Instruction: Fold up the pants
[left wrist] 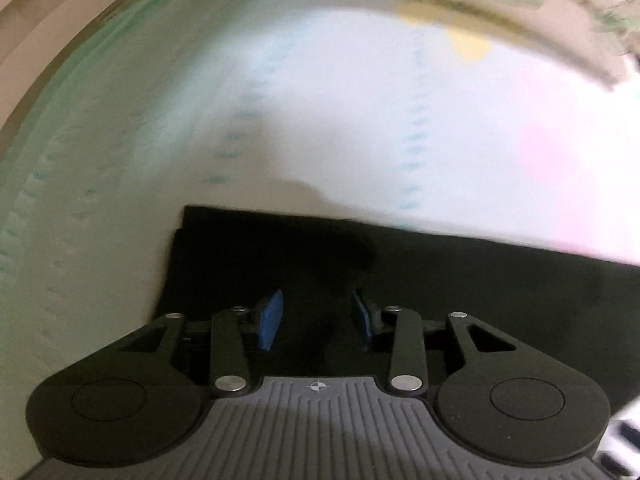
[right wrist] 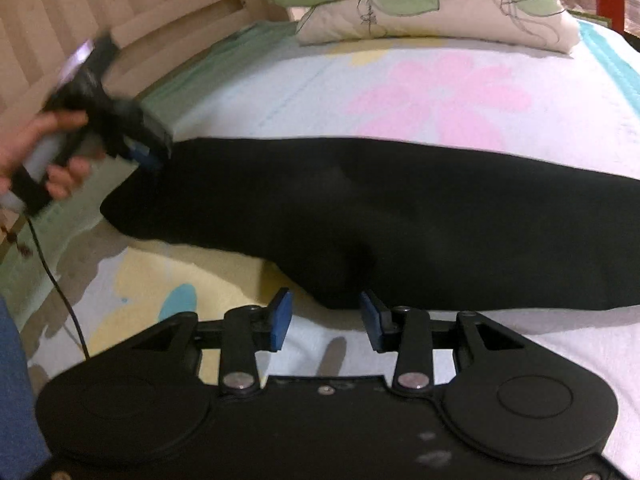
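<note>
You held both tools spread wide and empty: the left tool over a corner of the black pants on the bed, the right tool just short of their near edge. The cloth looked soft and limp, best pinched at corners.

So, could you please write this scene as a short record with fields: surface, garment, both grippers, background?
surface: bed sheet, white with a flower print
garment: black pants, lying flat across the sheet
left gripper: open, above one end of the pants
right gripper: open, at the near edge of the pants
background: folded quilt; wooden headboard
</note>
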### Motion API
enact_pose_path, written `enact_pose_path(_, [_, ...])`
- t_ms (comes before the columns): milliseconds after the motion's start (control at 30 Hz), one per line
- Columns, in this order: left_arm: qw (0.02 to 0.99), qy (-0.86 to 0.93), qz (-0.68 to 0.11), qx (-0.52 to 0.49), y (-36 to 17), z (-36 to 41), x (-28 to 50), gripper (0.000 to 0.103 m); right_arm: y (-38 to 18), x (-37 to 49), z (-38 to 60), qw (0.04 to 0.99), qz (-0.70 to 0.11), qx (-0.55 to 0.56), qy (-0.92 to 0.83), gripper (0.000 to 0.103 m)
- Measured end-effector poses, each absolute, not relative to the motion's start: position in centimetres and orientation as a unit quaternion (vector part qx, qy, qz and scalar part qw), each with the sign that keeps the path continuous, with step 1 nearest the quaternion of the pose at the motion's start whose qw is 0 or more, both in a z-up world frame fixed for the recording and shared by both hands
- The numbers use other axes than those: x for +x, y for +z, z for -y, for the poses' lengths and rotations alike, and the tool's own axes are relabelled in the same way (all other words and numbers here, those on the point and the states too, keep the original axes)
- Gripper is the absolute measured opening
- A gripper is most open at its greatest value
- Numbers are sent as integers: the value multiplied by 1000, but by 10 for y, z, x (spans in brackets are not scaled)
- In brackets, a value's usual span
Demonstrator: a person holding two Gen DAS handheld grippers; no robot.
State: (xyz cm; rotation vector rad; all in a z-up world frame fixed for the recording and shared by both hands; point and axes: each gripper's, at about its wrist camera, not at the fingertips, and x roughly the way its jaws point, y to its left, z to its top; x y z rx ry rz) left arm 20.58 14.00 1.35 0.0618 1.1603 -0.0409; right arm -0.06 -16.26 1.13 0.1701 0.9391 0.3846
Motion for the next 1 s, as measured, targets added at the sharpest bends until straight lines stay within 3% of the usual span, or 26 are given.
enact_pose_path(267, [812, -177, -549, 88, 44, -58, 132, 38, 8, -21, 154, 873, -448, 72, 179, 42])
enact_pose_path(467, [771, -170, -610, 67, 6, -46, 118, 38, 4, -25, 156, 877, -443, 71, 175, 43])
enact_pose_path(667, [768, -108, -615, 143, -16, -46, 123, 38, -4, -22, 144, 876, -443, 65, 182, 45])
enact_pose_path(1000, [793, -74, -601, 64, -2, -66, 143, 38, -16, -3, 135, 889, -418, 64, 173, 45])
